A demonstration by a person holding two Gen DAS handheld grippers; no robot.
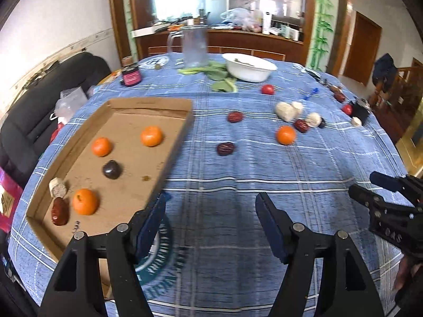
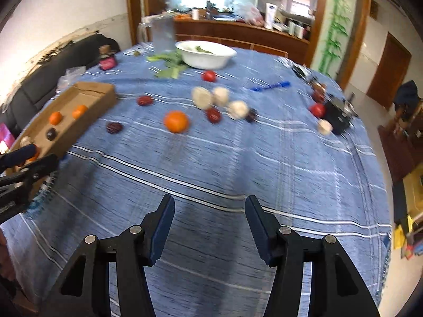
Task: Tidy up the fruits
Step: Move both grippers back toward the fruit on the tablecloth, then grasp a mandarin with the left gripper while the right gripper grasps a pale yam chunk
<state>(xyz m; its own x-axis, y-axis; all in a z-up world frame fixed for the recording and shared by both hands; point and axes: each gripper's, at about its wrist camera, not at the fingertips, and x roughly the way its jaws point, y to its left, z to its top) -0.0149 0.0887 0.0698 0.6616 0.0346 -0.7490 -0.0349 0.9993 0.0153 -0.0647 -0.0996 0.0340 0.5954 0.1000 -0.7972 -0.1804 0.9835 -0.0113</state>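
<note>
With my left gripper (image 1: pixel 211 224) and right gripper (image 2: pixel 210 227) both parted and empty, the round loose orange (image 2: pixel 176 121) could roll off a rushed pinch.

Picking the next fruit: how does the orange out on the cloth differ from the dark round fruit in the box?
The orange is bright orange; the dark fruit is nearly black. The orange lies loose on the tablecloth; the dark fruit already sits inside the cardboard box. The orange looks slightly bigger. Both are round and untouched by either gripper.
</note>
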